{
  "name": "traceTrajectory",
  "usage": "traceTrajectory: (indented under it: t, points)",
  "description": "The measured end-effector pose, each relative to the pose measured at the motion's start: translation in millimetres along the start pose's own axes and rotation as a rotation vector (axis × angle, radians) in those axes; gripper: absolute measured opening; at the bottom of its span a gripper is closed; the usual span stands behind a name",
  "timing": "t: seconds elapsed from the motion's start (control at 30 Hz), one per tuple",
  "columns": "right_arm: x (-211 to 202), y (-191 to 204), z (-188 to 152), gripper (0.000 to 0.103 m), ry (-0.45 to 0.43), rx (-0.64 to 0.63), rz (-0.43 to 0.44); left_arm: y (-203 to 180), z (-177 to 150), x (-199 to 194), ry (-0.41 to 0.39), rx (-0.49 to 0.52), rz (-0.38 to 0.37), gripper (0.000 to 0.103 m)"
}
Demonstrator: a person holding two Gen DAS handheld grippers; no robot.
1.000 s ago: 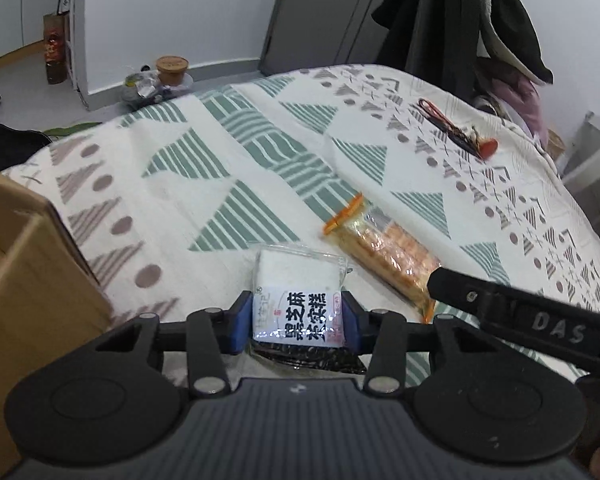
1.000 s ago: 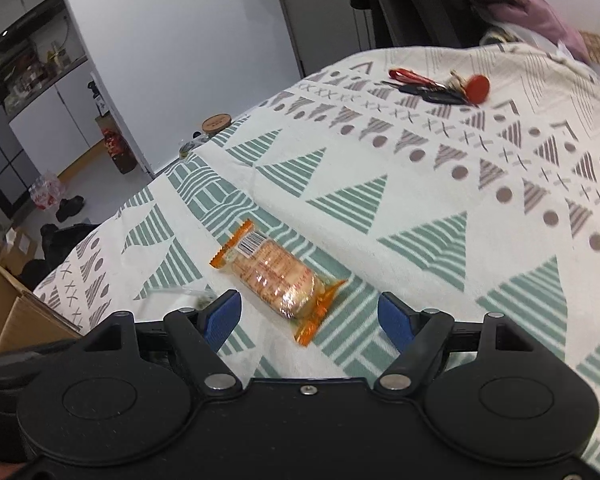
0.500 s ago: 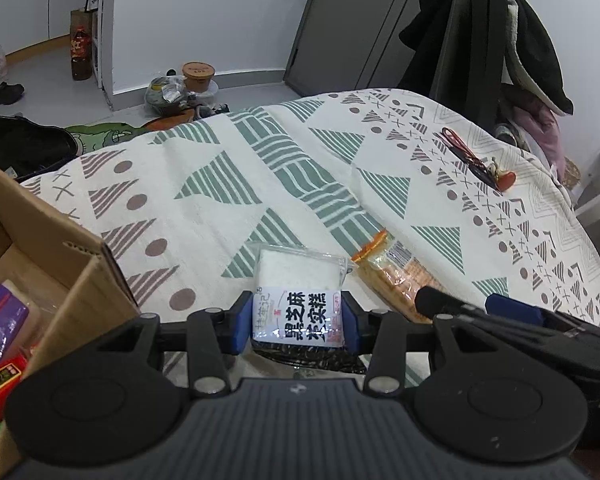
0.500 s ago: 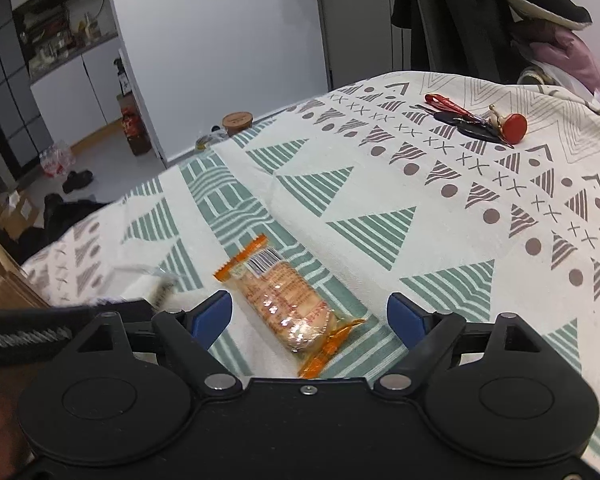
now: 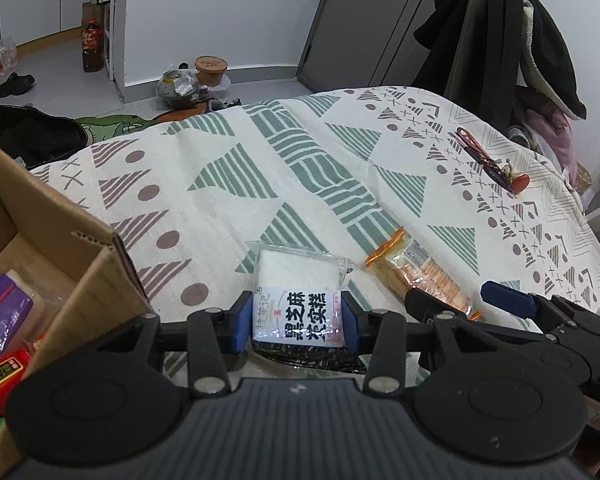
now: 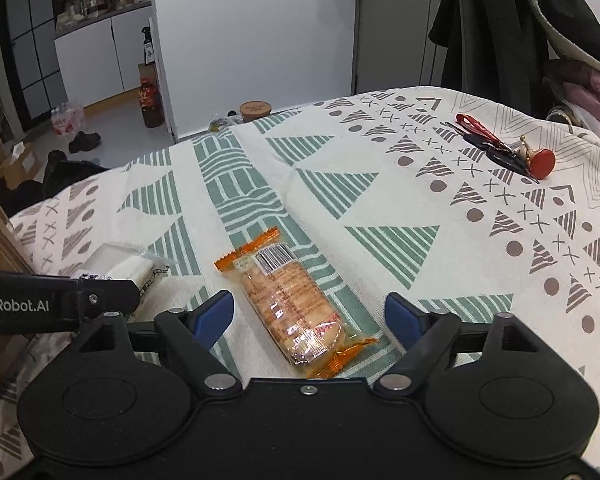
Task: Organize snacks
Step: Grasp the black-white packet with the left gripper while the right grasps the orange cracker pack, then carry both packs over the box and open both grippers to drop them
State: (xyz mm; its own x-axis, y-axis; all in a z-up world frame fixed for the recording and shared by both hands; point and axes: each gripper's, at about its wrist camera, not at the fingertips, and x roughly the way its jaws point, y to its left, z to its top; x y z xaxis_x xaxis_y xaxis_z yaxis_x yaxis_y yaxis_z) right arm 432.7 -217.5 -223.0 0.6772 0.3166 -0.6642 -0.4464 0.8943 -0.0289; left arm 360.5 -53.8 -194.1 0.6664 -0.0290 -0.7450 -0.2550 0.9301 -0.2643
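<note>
1. Since a second ago: more of the cardboard box in the left wrist view, open interior and packets inside now showing; right gripper closer in over the orange biscuit pack.
2. Left gripper: closed narrow on the white sesame cake packet, blue pads pressing both of its sides, packet apparently lifted clear of the patterned cloth.
3. Right gripper: spread wide, empty, blue pads either side of the near end of the biscuit pack, not touching; pack lying flat on the cloth.
4. Step in hand, by judgement: carrying the cake packet toward the box at the left while lining up on the biscuit pack.
5. Next for the left: over the box wall, then release above the packets inside.
6. Next for the right: lower around the pack, close gently across its width; crinkly wrapper likely to slip, biscuits likely to crack if squeezed hard.
7. Keys with a red tag: well apart at the far side, not snacks.
</note>
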Motion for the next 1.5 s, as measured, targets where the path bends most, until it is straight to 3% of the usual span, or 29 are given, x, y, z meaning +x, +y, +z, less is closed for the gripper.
traceTrajectory:
  t: [0.03,0.1,0.27,0.6,0.83,1.1,1.5]
  points:
    - [2,0,-1,0.07,0.011,0.004,0.0,0,-1,0,0.002,0.0,0.0,0.044]
    - [9,0,-3,0.046,0.054,0.013,0.015,0,-3,1,0.009,0.001,-0.001,0.044]
    - [0,5,-8,0.033,0.059,0.005,0.006,-2,-6,-6,0.018,-0.004,-0.01,0.044]
    - [-58,8,-9,0.033,0.007,0.151,0.016,-10,-12,-58,-0.024,0.0,-0.066,0.044]
    - [-100,28,-6,0.033,-0.039,0.176,0.011,4,-5,-103,-0.048,-0.039,-0.11,0.044]
    - [-145,53,-12,0.033,-0.086,0.233,0.024,24,2,-154,-0.108,-0.022,-0.109,0.044]
    - [-171,98,-5,0.033,-0.143,0.192,0.075,84,8,-209,-0.154,-0.091,-0.043,0.044]
